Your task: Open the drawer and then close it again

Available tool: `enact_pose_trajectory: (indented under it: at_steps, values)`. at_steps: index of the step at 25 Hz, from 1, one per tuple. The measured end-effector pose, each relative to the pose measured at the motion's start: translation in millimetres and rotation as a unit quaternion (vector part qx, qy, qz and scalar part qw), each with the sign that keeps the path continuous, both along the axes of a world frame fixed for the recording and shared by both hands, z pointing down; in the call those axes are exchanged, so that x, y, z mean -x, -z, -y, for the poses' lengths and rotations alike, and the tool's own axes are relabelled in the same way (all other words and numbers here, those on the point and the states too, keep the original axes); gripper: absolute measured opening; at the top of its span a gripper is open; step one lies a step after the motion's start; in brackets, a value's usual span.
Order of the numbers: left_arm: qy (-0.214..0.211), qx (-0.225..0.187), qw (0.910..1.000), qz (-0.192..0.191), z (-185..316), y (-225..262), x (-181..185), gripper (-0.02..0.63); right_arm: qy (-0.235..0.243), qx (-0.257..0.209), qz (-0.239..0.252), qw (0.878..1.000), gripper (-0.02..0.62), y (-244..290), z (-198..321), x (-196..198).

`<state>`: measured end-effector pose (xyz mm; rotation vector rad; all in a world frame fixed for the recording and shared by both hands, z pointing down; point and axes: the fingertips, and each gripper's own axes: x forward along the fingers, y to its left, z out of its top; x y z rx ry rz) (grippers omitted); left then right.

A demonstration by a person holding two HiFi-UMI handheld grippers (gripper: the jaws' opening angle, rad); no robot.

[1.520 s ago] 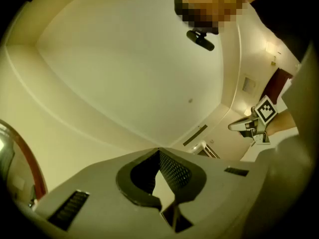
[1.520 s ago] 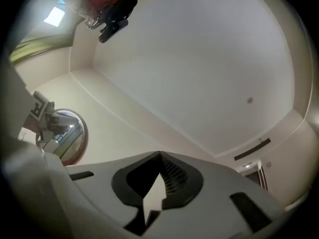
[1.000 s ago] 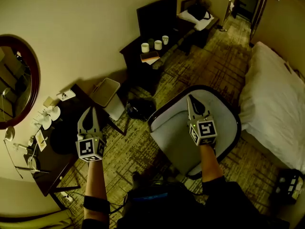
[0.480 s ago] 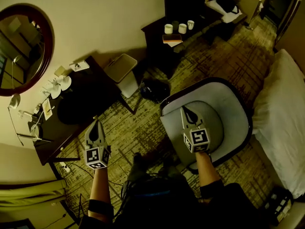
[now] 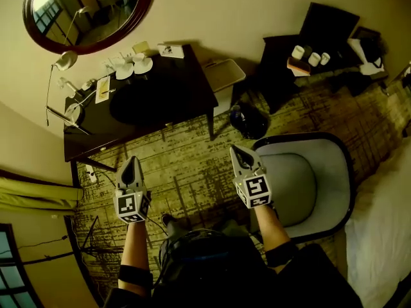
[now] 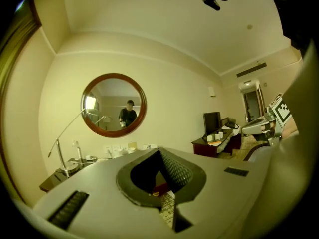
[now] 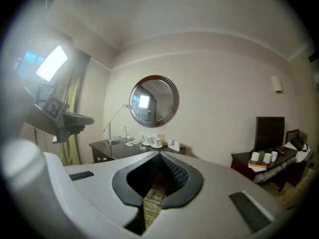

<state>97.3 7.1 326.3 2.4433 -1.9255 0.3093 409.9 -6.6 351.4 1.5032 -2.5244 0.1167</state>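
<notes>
A dark wooden desk (image 5: 167,98) stands against the wall under a round mirror (image 5: 90,8). Its front edge (image 5: 144,140) faces me, and I cannot make out a drawer front in the dim light. My left gripper (image 5: 131,162) hangs over the carpet just short of that edge, shut and empty. My right gripper (image 5: 235,150) is level with it, right of the desk's corner leg, also shut with nothing in it. In the right gripper view the desk (image 7: 114,147) is ahead to the left past the shut jaws (image 7: 160,155). The left gripper (image 6: 159,151) view shows only the desk's end (image 6: 62,172).
A desk lamp (image 5: 63,60), cups on saucers (image 5: 131,66) and papers sit on the desk. A grey armchair (image 5: 308,181) stands close on my right. A waste bin (image 5: 225,76), a dark bag (image 5: 249,120) and a low cabinet (image 5: 282,56) with cups lie beyond. A curtain (image 5: 29,194) hangs left.
Both grippers and my view have swung left from over the armchair toward the desk. They have come lower, and the desk now lies straight ahead. Both stay shut.
</notes>
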Motion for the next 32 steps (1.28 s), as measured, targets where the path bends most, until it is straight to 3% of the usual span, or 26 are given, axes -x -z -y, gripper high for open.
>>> enact_pose_trajectory:
  at_steps: [4,9,14,24,28,32]
  values:
    - [0.032,-0.008,0.9994,-0.008,-4.9,9.1,64.8,0.0,0.022,0.001,0.001,1.0,0.009,0.7,14.5,72.5]
    - [0.034,-0.013,0.9993,0.008,-11.8,8.7,148.5,0.0,0.039,0.012,0.001,0.999,0.009,-10.2,20.0,166.7]
    - [0.028,-0.014,0.9995,0.0,-13.9,0.3,205.8,0.0,0.033,0.013,-0.001,0.999,0.009,-19.6,22.6,230.9]
    - [-0.018,-0.001,0.9994,-0.031,4.1,-7.1,238.3,0.0,-0.002,0.069,0.012,0.998,0.01,-72.9,32.7,294.3]
    - [-0.013,0.004,0.9996,-0.026,14.3,-12.0,234.8,0.0,-0.017,0.112,0.058,0.992,0.025,-111.7,52.4,295.5]
    - [-0.007,0.006,0.9996,-0.025,24.1,-17.7,236.4,0.0,-0.053,0.173,0.129,0.975,0.039,-166.6,82.9,291.1]
